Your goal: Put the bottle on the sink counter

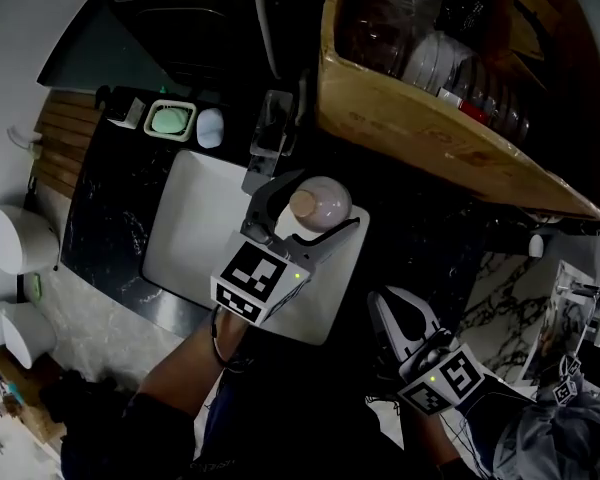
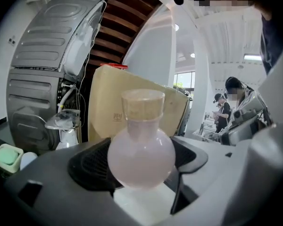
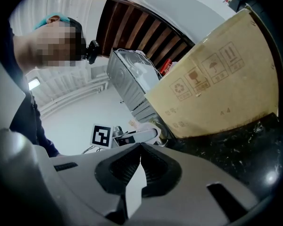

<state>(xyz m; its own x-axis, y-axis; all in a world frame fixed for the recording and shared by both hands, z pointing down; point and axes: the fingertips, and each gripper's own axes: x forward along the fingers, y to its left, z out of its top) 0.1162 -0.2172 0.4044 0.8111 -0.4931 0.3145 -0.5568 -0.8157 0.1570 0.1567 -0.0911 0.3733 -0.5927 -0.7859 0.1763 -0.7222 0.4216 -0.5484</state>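
Observation:
A round pale pink bottle with a cork stopper hangs upright over the right part of the white sink basin. My left gripper is shut on its bulb, one dark pad on each side. The black marble sink counter surrounds the basin. My right gripper is low at the right, over the dark counter, shut with its tips touching and nothing between them.
A large cardboard box full of containers stands right behind the bottle. The faucet is at the basin's far edge. A green soap dish sits at the back left. People stand in the distance.

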